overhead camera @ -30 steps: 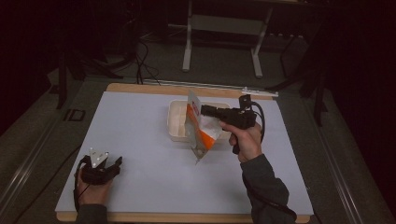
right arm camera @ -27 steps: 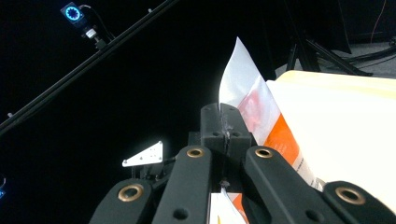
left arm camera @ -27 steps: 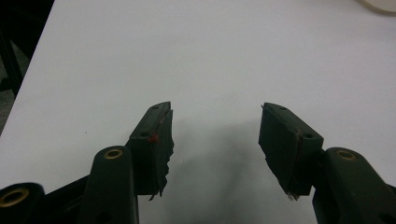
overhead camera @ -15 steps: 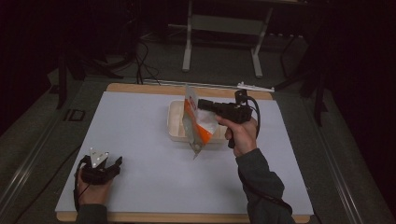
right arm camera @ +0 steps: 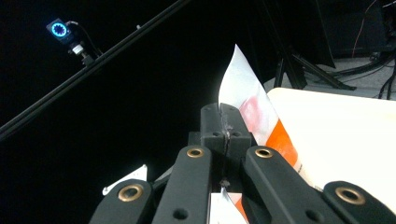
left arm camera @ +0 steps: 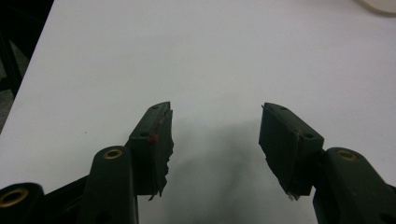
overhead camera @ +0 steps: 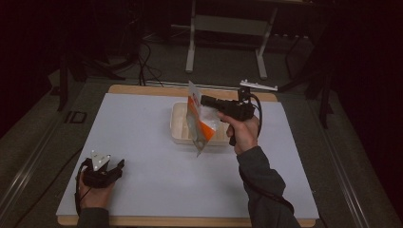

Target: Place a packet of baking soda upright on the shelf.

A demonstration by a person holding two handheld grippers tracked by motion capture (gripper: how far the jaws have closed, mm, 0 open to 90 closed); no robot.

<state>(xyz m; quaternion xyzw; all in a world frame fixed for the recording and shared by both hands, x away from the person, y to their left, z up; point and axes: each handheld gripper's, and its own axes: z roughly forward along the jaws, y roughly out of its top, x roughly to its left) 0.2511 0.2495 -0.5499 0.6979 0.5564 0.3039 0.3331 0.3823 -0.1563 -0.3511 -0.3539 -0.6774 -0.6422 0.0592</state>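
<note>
While your left claw (overhead camera: 116, 166) rests low on the tabletop (overhead camera: 142, 137), jaws spread wide with nothing between them, all the work sits with the other hand. Bare white surface lies ahead of its pads (left arm camera: 156, 140).

To its right and farther off: shallow pale tray (overhead camera: 179, 127) on the tabletop, directly beneath the right claw's load.

Right claw (overhead camera: 205, 100): jaws pressed fully together, pinching a thin edge of the orange-and-white pouch (overhead camera: 200, 122). Pouch hangs tilted below and in front of the claw, its lower corner over the tray's near rim; whether it touches the rim you cannot tell from above. In the right gripper view the pouch (right arm camera: 247, 100) rises past the pads as a flat sheet.

Judgement: light, flexible film, likely slick; it will swing and fold. Your edge pinch looks adequate for a light load; a seam or corner gives the firmest hold. Move slowly to limit sway.
</note>
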